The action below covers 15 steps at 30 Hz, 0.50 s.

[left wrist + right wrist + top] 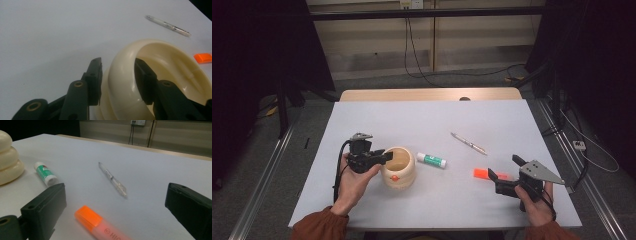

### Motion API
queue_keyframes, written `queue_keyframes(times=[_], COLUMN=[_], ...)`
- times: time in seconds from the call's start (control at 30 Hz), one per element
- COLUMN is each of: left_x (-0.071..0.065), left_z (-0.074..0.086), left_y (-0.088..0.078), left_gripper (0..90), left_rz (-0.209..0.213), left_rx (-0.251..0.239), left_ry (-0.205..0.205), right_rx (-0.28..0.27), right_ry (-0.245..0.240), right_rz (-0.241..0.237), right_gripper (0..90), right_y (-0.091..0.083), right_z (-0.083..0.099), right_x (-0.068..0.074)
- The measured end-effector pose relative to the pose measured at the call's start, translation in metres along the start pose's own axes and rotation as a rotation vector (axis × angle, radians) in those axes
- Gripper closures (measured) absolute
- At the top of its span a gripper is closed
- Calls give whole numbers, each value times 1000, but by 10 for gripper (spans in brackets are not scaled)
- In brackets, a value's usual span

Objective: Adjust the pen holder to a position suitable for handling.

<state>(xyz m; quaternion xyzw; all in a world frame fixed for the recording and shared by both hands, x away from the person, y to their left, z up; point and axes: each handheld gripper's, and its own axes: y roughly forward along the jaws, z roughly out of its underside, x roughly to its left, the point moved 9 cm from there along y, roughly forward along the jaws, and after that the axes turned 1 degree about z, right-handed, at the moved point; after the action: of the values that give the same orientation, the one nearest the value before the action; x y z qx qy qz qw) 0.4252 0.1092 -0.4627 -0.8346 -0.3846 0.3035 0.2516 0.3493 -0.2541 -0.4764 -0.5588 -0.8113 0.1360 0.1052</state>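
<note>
Now, working left to right across the table (362, 210):

Left gripper (382, 156): I am straddling the pot (398, 173) rim, one jaw outside, one inside; the outer pad is standing just off the wall, so I am not gripping.
Pot: it is sitting upright near the table's front, left of centre.
Glue stick (431, 160): it is lying just right of the pot.
Pen (468, 143): it is lying farther back.
Highlighter (484, 173): it is lying between my right gripper's (502, 168) wide-open jaws, untouched.
Doing it well: I am judging I should centre the marker, close squarely, lift level.
Count: one pot, one glue stick, one pen, one highlighter, two grippers.
</note>
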Motion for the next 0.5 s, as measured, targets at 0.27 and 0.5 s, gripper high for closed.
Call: queue_keyframes(times=[0.27,0.5], left_x=[-6,-8], left_z=[-6,-10], left_y=[-8,-16], left_gripper=[377,190], left_rz=[17,31], left_rx=[-72,-123], left_ry=[72,139], right_rx=[1,2], right_ry=[1,-1], right_rz=[0,-2], right_gripper=[34,33], right_y=[0,0], right_z=[0,0], right_x=[-1,0])
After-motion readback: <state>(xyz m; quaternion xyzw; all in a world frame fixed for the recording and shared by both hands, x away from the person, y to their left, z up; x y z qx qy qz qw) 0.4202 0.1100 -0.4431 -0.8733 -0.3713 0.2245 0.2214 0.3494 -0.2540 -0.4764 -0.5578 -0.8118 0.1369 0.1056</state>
